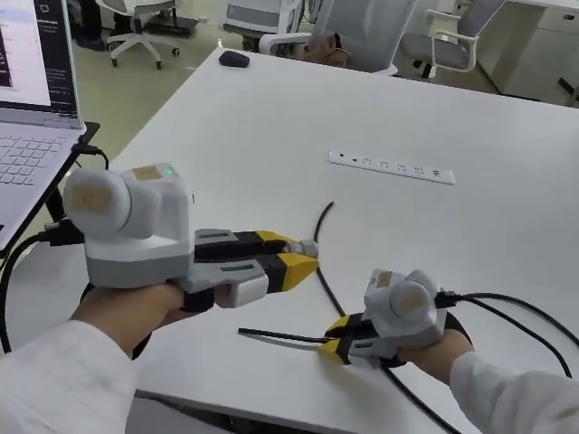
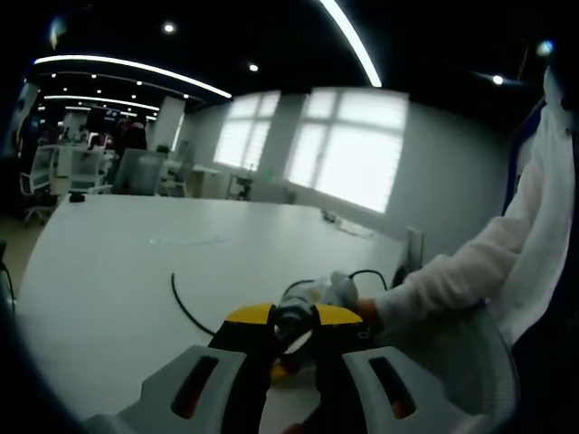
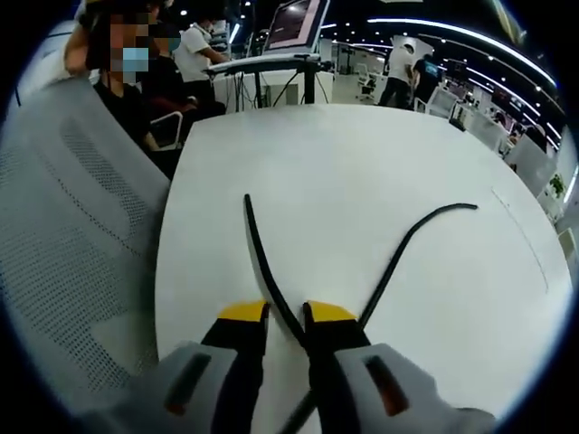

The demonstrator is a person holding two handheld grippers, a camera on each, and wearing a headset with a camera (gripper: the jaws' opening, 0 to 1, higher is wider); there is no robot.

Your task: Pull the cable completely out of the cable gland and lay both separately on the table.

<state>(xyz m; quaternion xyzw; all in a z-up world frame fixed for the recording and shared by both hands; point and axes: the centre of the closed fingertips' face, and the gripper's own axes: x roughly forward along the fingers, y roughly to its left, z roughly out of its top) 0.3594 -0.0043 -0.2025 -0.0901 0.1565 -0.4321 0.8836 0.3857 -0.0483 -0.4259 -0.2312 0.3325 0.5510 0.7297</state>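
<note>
the bench [image 1: 271,117] is plain white, and so is the power strip [image 1: 391,167]. the cable [image 1: 323,221] is black. the left claw [image 1: 312,255] has yellow tips on black fingers and a light grey body with a tan patch and a small green light. the right claw [image 1: 327,340] is the same yellow, black and grey. the cable gland [image 2: 294,318] looks grey. the computer mouse [image 1: 233,59] is dark, the laptop [image 1: 23,154] silver, the sleeves [image 1: 54,380] white.
</note>
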